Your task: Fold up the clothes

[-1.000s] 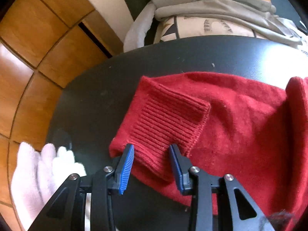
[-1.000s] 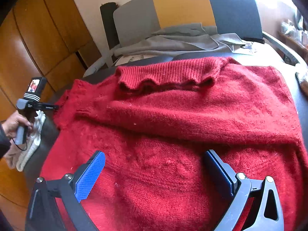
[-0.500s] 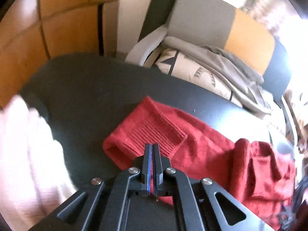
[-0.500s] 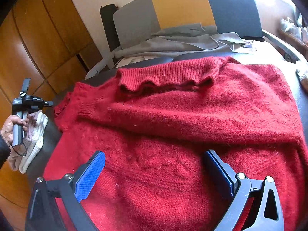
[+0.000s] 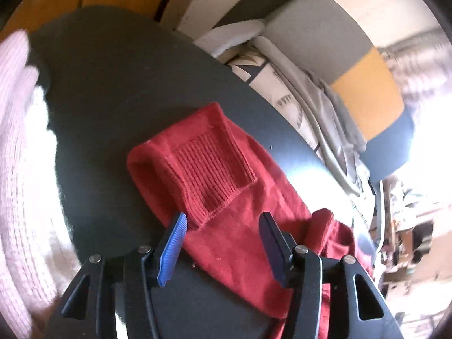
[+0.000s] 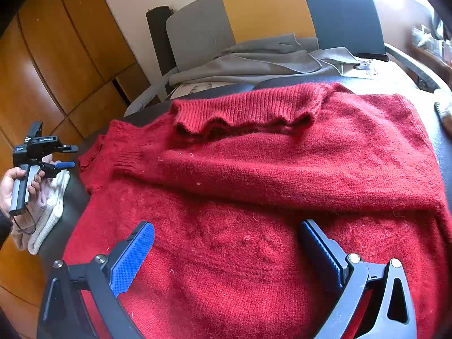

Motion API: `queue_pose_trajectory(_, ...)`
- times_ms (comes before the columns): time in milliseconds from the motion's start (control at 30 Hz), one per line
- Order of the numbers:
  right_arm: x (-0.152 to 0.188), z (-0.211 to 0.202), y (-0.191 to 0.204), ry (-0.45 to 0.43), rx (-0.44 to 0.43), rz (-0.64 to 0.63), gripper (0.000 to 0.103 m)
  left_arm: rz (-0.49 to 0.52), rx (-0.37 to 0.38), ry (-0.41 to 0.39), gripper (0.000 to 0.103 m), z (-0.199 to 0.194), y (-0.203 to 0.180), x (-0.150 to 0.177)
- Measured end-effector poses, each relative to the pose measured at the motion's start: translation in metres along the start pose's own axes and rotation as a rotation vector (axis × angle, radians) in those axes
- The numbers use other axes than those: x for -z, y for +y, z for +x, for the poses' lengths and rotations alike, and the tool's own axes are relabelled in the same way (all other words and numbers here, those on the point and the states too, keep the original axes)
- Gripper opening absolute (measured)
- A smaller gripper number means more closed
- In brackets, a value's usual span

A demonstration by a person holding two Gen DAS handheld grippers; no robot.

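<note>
At the far left lies a pale ribbed knit garment (image 6: 50,212), just beside our left gripper (image 5: 223,243); its jaws are opening and nothing is pinched, the folded-back ribbed cuff of the red sleeve (image 5: 209,175) lying just ahead of them on the dark round table (image 5: 113,99); rightward the fuzzy red knitted sweater (image 6: 282,175) is spread flat – our right gripper (image 6: 226,251) hovers over its near part, jaws wide and empty. We judge the sleeve fold in hand; next we need a fresh pinch at the cuff to carry it across the body.
</note>
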State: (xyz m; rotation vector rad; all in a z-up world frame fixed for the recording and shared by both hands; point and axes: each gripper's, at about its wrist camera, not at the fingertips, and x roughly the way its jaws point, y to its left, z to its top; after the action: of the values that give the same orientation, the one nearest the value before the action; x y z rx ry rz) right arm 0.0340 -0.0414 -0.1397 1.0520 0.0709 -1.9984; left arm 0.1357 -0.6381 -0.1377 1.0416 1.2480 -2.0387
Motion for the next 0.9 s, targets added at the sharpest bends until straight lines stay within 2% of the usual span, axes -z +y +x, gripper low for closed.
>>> queue_pose_trajectory(100, 0.000, -0.001, -0.002, -0.005, -0.013, 0.011, 0.103, -0.040, -0.015, 0.012, 0.054, 0.010, 0.006, -0.003)
queue_pose_trajectory(233, 0.000, -0.001, -0.003, -0.009, -0.021, 0.018, 0.103, -0.057, -0.062, 0.060, 0.048, 0.039, 0.003, -0.010)
queue_pose_trajectory(333, 0.000, -0.002, -0.003, -0.010, -0.024, 0.021, 0.103, -0.127, -0.051, 0.071, 0.046, 0.053, 0.005, -0.015)
queue_pose_trajectory(400, 0.000, -0.002, -0.003, -0.011, -0.026, 0.023, 0.103, -0.129, -0.064, 0.050, 0.025, 0.053, 0.002, -0.016)
queue_pose_trajectory(433, 0.000, -0.002, -0.003, -0.011, -0.026, 0.023, 0.103, -0.131, -0.080, 0.047, 0.007, 0.053, 0.003, -0.017)
queue_pose_trajectory(500, 0.000, -0.002, -0.004, -0.011, -0.027, 0.023, 0.103, -0.136, -0.077, 0.027, 0.006, 0.048, 0.006, -0.016)
queue_pose_trajectory(633, 0.000, -0.002, -0.005, -0.014, -0.035, 0.028, 0.103, -0.155, 0.038, -0.049, 0.005, 0.018, 0.005, -0.012)
queue_pose_trajectory(800, 0.000, -0.003, -0.007, -0.018, -0.047, 0.037, 0.103, -0.188, 0.290, -0.133, 0.005, -0.034, -0.011, -0.001)
queue_pose_trajectory(900, 0.001, -0.003, -0.008, -0.020, -0.051, 0.041, 0.103, -0.154, 0.436, -0.156, 0.006, -0.063, -0.037, 0.013)
